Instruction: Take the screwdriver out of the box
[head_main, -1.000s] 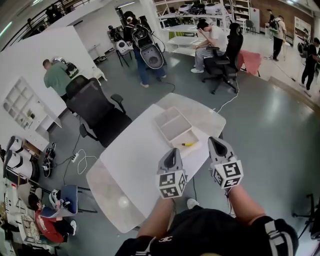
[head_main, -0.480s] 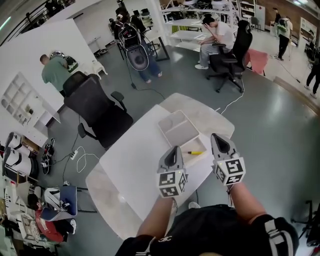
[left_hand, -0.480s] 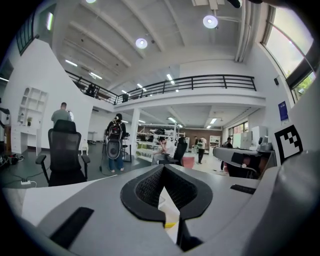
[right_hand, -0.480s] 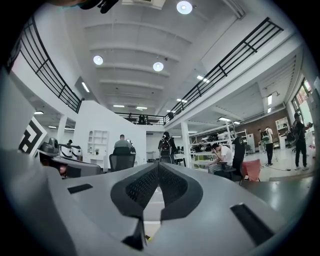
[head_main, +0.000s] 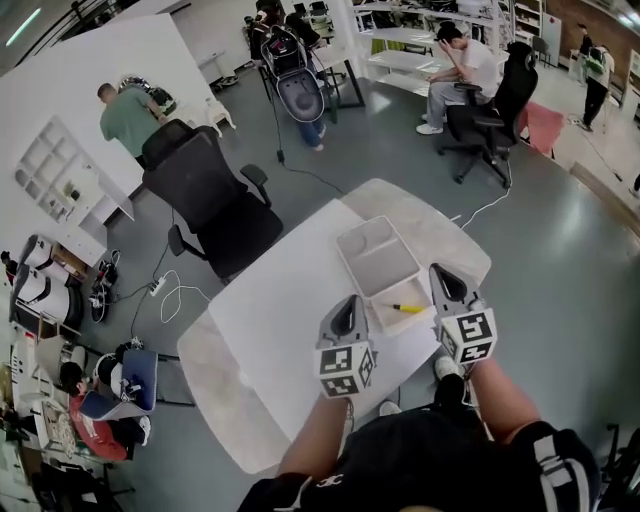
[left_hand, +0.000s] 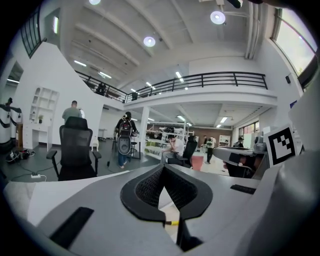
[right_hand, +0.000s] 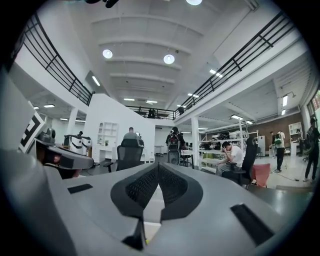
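Jaws on the left gripper (head_main: 347, 303) and the right gripper (head_main: 441, 272) are pressed together, empty (each gripper's own view shows the tips meeting). Both hang over the near edge of the white table (head_main: 280, 300). The yellow-handled screwdriver (head_main: 408, 308) lies in the near compartment of the box (head_main: 372, 255), between the two grippers in the head view.

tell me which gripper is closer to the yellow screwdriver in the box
Right. The right gripper is just right of the screwdriver; the left gripper is farther off to its left.
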